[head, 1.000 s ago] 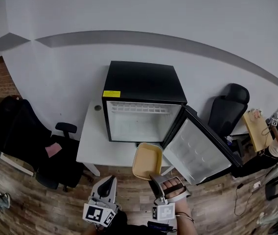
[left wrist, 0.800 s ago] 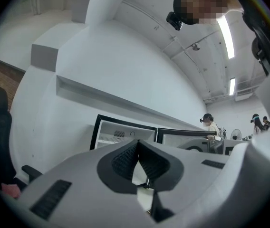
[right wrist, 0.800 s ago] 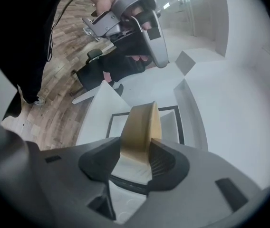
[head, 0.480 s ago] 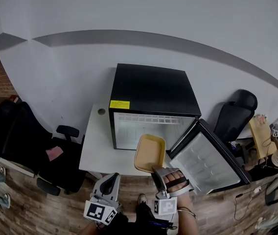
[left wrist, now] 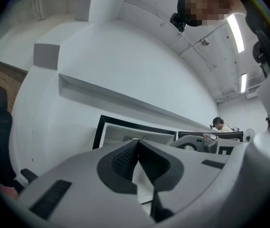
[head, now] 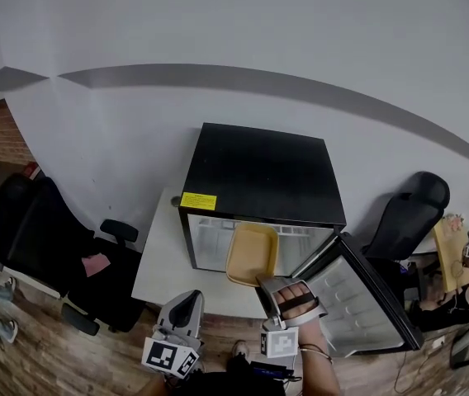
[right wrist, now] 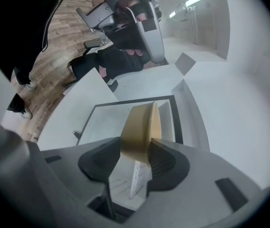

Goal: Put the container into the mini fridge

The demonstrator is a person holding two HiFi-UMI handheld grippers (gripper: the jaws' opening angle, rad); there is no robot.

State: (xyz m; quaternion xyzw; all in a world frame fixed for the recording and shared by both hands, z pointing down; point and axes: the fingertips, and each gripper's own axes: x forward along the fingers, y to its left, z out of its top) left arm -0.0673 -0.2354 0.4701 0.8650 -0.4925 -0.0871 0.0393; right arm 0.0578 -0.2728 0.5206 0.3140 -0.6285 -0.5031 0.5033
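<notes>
pale wall (head: pixel 218 23) behind, wood floor (head: pixel 20 345) below. white table (head: pixel 156 258) carries black mini fridge (head: pixel 259 172), door (head: pixel 358 299) open to right. tan container (head: pixel 252 252) at fridge mouth, near rim pinched in right gripper (head: pixel 266 285). left gripper (head: pixel 188 301) closed, empty, near left. container looks light, thin, fairly stiff. one-edge hold may let far end droop, so bite deep on rim.

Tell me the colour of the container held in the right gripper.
Tan, a pale yellow-brown; the container shows best in the head view.
</notes>
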